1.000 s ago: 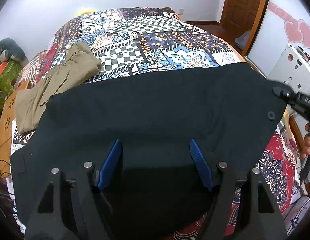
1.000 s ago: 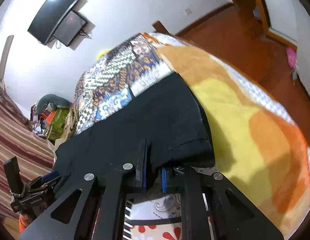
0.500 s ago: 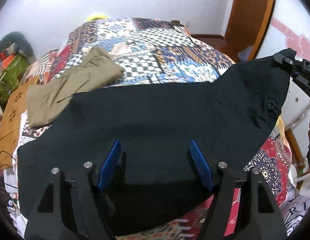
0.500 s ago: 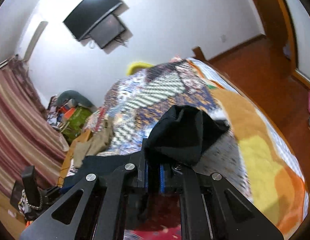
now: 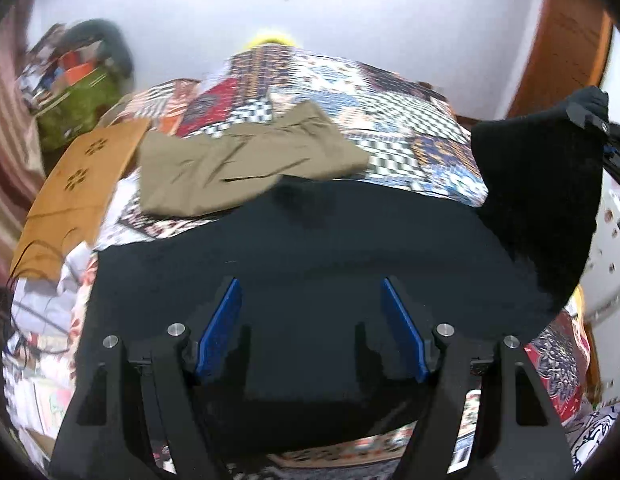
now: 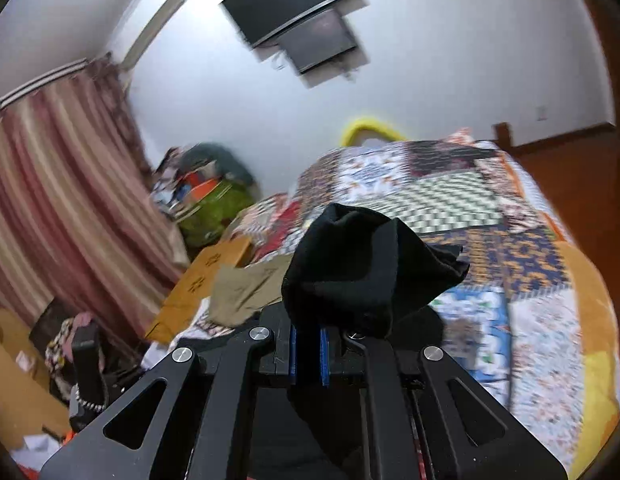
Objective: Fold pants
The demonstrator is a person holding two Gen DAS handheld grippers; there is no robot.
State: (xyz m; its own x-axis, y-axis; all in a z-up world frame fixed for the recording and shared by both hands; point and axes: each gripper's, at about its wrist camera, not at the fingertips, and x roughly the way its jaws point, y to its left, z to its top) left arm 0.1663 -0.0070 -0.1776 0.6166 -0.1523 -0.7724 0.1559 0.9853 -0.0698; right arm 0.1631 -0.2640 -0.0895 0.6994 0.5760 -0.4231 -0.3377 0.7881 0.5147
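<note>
Black pants (image 5: pixel 330 248) lie spread across the near part of the patchwork bed. My left gripper (image 5: pixel 310 320) is open, its blue pads wide apart over the black cloth near the front edge. My right gripper (image 6: pixel 308 348) is shut on one end of the black pants (image 6: pixel 358 268) and holds it lifted above the bed; the bunched cloth hides its fingertips. In the left wrist view that raised end (image 5: pixel 550 184) hangs at the far right under the right gripper (image 5: pixel 594 120).
Folded khaki pants (image 5: pixel 246 168) lie on the bed (image 5: pixel 390 92) beyond the black ones, also in the right wrist view (image 6: pixel 246 288). A brown cardboard piece (image 5: pixel 78 184) lies at the bed's left. Cluttered bags (image 6: pixel 206 196), a striped curtain (image 6: pixel 58 184) and a wall TV (image 6: pixel 294 12) stand behind.
My right gripper has lifted its end of the black pants higher and swung it leftward over the bed. The left gripper stays open while its view has turned left.
</note>
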